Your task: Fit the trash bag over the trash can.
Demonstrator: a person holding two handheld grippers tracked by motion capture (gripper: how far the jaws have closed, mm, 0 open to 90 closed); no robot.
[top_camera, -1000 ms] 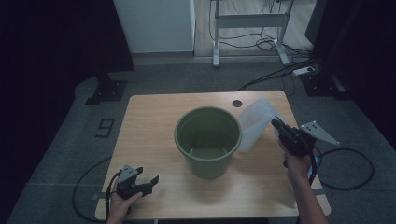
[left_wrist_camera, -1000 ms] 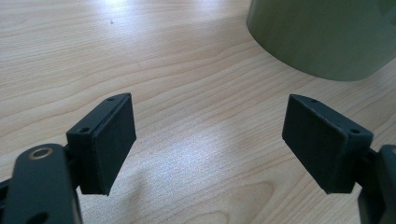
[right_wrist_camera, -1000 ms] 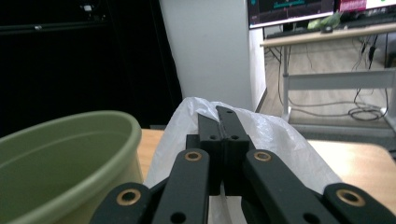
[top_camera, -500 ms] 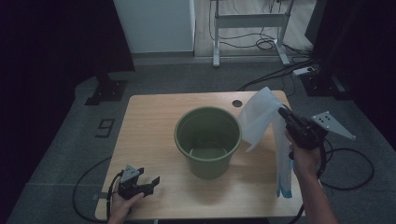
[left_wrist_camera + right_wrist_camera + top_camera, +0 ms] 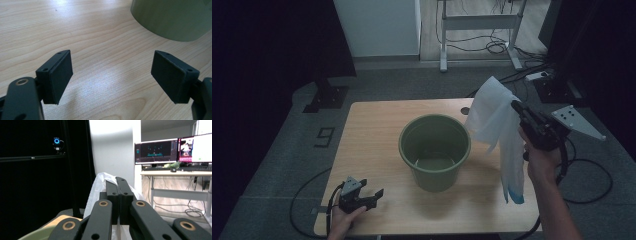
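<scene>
A green bucket (image 5: pixel 435 150) stands upright in the middle of the wooden table (image 5: pixel 372 130). To its right my right gripper (image 5: pixel 515 105) is raised above the table, shut on a thin white plastic bag (image 5: pixel 497 120) that hangs down with a blue end (image 5: pixel 515 196) near the tabletop. In the right gripper view the closed jaws pinch the white bag (image 5: pixel 100 188) at their tips. My left gripper (image 5: pixel 373 194) rests at the table's front left corner, open with nothing between its pads (image 5: pixel 58 75). The bucket's side (image 5: pixel 172 17) lies ahead of it.
A desk frame (image 5: pixel 477 30) and cables (image 5: pixel 497 47) stand on the floor beyond the table. A white cabinet (image 5: pixel 377 25) is at the back. Monitors on a desk (image 5: pixel 172 152) show in the right gripper view. Dark panels flank both sides.
My right gripper has risen with the white bag, which now hangs full length beside the bucket. The left gripper has stayed where it was.
</scene>
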